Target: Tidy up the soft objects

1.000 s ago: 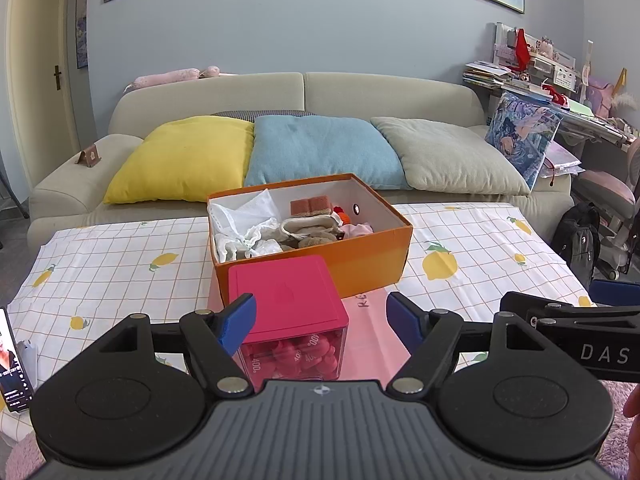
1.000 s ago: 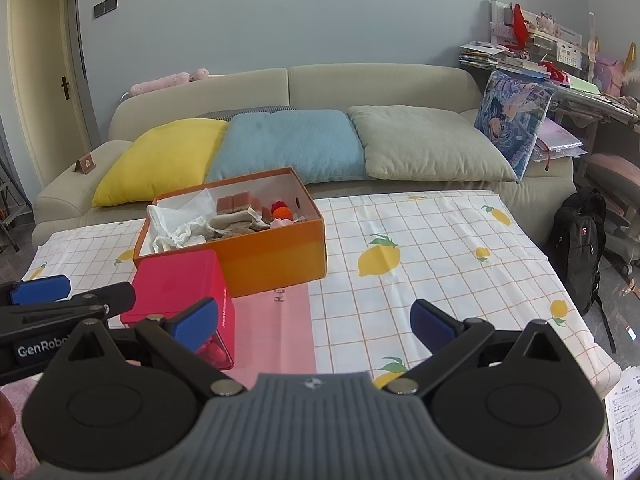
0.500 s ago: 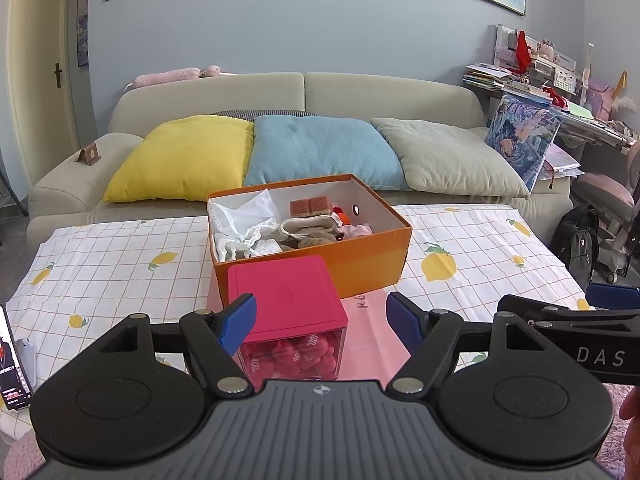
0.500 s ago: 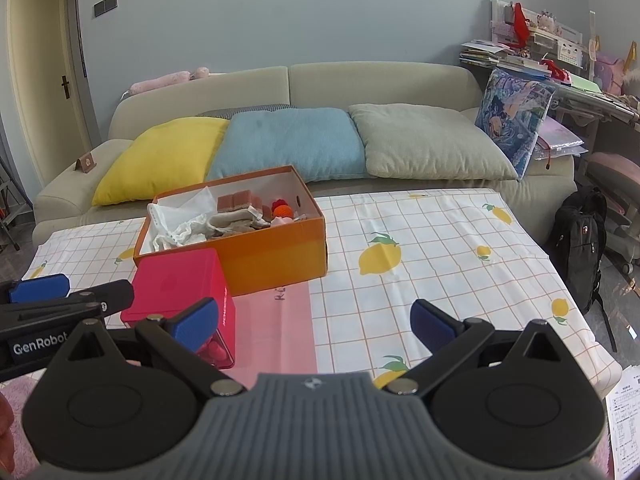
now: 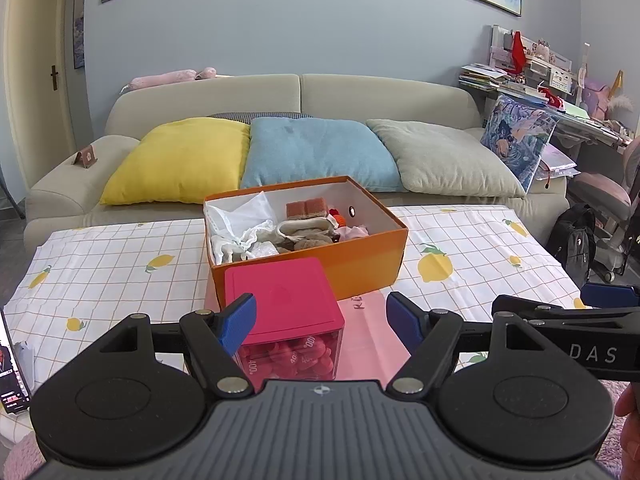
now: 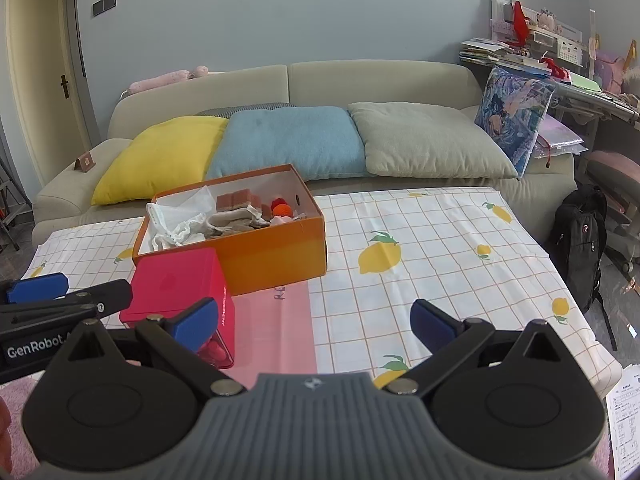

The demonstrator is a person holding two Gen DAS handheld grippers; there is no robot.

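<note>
Right gripper (image 6: 318, 322) hovers over the bench (image 6: 440, 264), jaws spread wide with nothing between them. Left of centre sits the orange box (image 6: 276, 254), open-topped, stuffed with white cloth (image 6: 176, 226), beige fabric (image 6: 236, 220) and an orange ball (image 6: 282, 209) (all jumbled together). Just in front of it stands the red-lidded tub (image 6: 180, 284). The left gripper (image 6: 34, 287) pokes in at the left edge. Behind runs the sofa (image 6: 376, 80).
</note>
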